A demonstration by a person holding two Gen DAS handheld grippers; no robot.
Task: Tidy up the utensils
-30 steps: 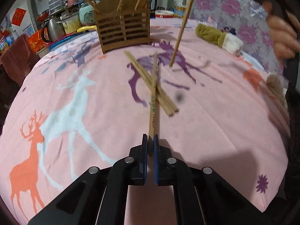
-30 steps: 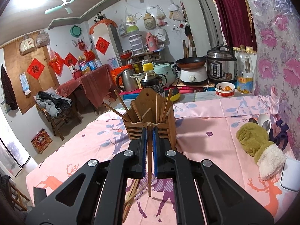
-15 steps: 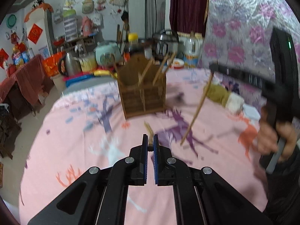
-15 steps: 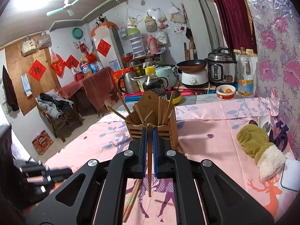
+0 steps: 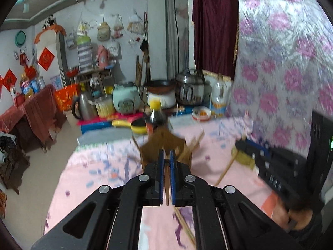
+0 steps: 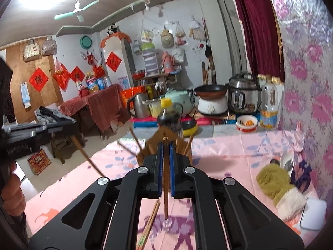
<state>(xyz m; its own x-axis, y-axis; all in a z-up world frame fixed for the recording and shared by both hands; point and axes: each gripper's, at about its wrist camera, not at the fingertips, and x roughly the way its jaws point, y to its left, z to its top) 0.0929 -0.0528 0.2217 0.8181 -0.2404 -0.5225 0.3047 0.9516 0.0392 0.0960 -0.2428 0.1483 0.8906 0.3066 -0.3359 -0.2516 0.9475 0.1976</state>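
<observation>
Two claws [image 5: 165, 156] [image 6: 165, 148], each gripping one chopstick [image 5: 167, 187] [image 6: 165, 187], one wooden holder [image 6: 164, 139], two loose chopsticks [image 6: 150, 218]

wooden chopstick holder [image 6: 166, 145] stands dead ahead of the right claw [image 6: 165, 166], angled sticks bristling from it. loose chopsticks [image 6: 148, 225] lie on the table [image 6: 229, 156] beneath; green mitt [image 6: 274, 183] blocks the right side, pink cloth between stays open.

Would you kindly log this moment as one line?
left gripper: shut on chopstick | right gripper: shut on chopstick | holder: ahead | loose chopsticks: on table
</observation>
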